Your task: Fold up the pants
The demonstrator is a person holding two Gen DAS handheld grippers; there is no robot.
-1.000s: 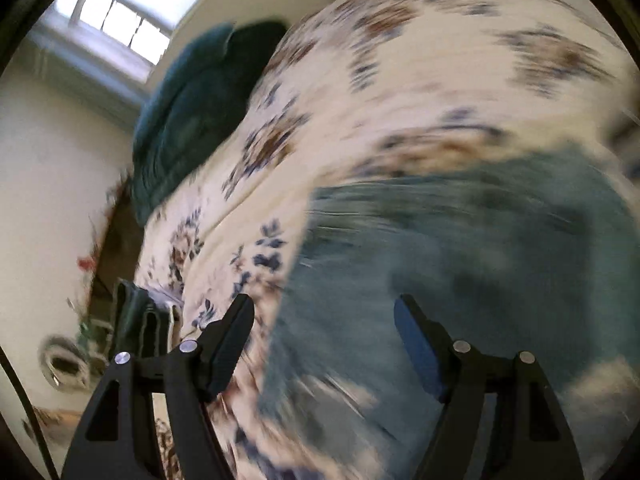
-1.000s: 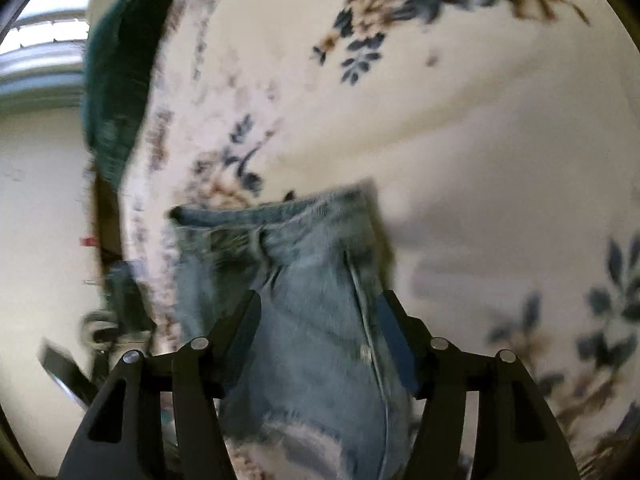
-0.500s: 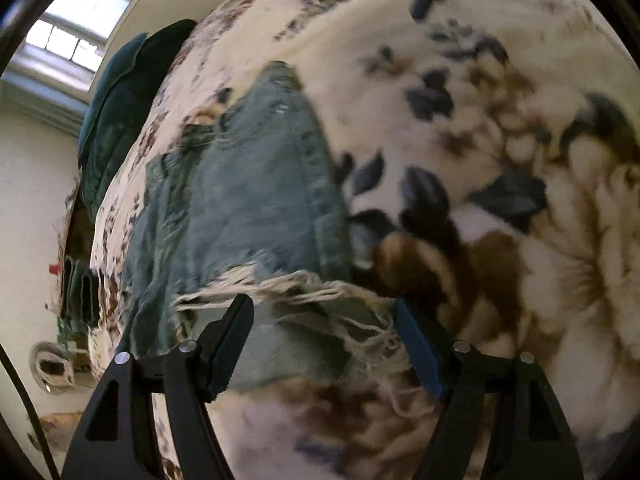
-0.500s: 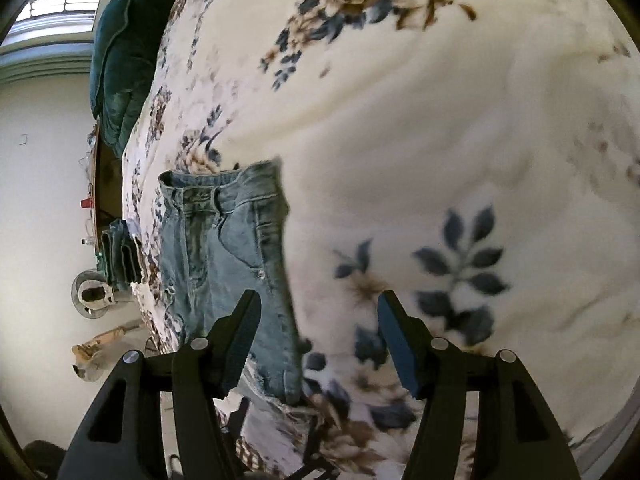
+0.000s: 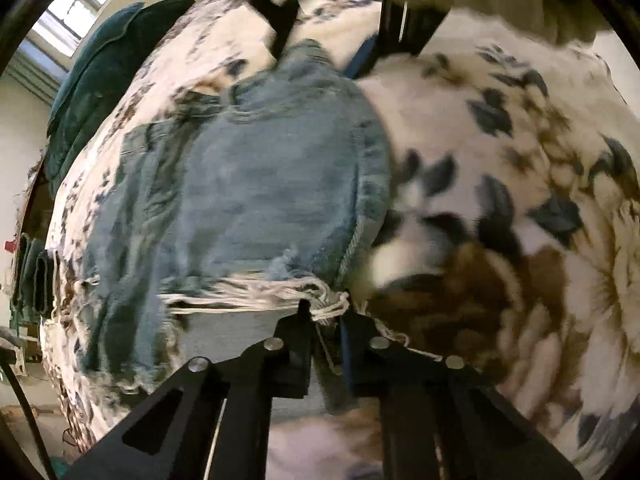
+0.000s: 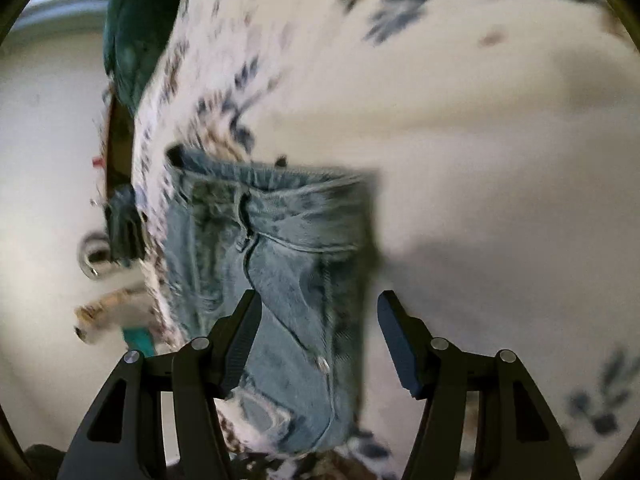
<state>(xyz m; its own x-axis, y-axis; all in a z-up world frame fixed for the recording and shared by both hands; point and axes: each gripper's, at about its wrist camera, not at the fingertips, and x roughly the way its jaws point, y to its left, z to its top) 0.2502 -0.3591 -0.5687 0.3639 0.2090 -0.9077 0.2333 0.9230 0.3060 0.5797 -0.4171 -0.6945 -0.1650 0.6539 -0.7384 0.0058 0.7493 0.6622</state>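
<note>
Light blue denim pants [image 5: 256,184] with frayed hems lie on a floral blanket [image 5: 500,184]. In the left wrist view my left gripper [image 5: 326,320] is shut on the frayed hem edge of the pants. My right gripper [image 5: 352,46] shows at the far end of the pants, at the waistband. In the right wrist view the pants [image 6: 280,248] lie lengthwise with the waistband farthest away, and my right gripper [image 6: 318,316] is open just above the denim, its jaws straddling the right side edge.
A dark teal pillow [image 5: 108,68] lies at the blanket's far end; it also shows in the right wrist view [image 6: 136,28]. A window [image 5: 84,8] is beyond it. The bed edge, a wall and small objects are at the left [image 6: 100,256].
My left gripper has closed on the frayed hem, having been open half a second ago. My right gripper has moved in over the pants toward the waistband and stays open.
</note>
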